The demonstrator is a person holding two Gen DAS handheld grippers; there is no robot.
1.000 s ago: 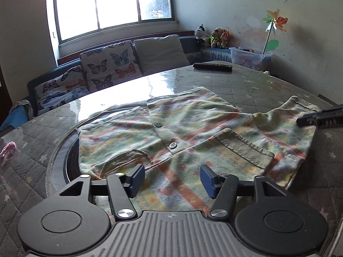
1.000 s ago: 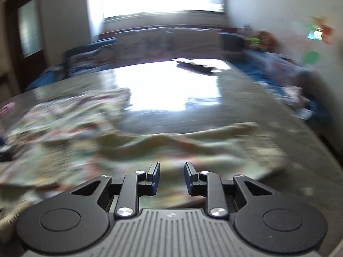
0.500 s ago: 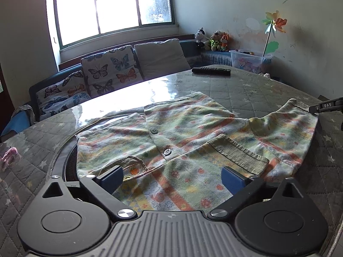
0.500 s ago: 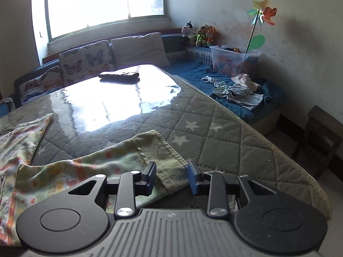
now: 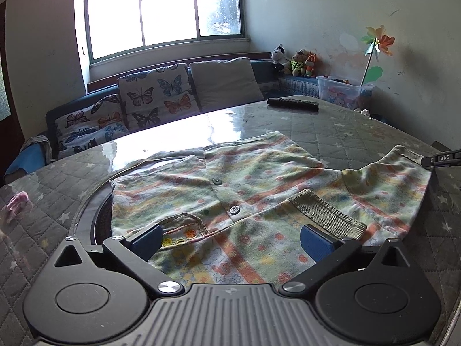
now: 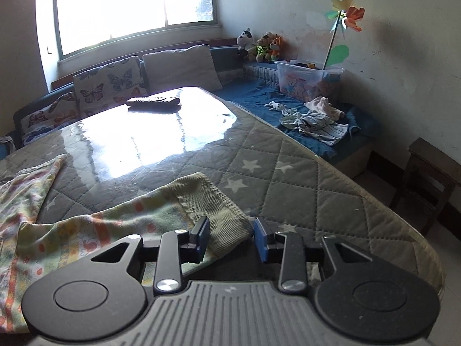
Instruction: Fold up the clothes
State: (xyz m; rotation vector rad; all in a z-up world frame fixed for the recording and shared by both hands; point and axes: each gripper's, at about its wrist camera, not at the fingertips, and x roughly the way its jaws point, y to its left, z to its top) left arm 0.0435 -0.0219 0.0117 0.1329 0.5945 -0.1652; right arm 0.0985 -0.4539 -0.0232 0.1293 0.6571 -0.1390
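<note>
Indoors, quilted table faces cushioned bench.

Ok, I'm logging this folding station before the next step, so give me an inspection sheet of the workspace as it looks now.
Surface: quilted star-pattern table, glossy with window glare at the far end.
Job's things: patterned shirt spread flat, buttons up, one sleeve cuff stretched out sideways.
Clutter: dark remote at the far edge; small pink item at the near left.
Grippers: left tool wide open over the shirt's near edge, pads clear; right tool part open, the cuff between its pads, not pinched.
Cables: nothing seen.
Surroundings: window, butterfly cushions, plush toys, pinwheel, plastic box, loose clothes on the bench, a wooden stool.
</note>
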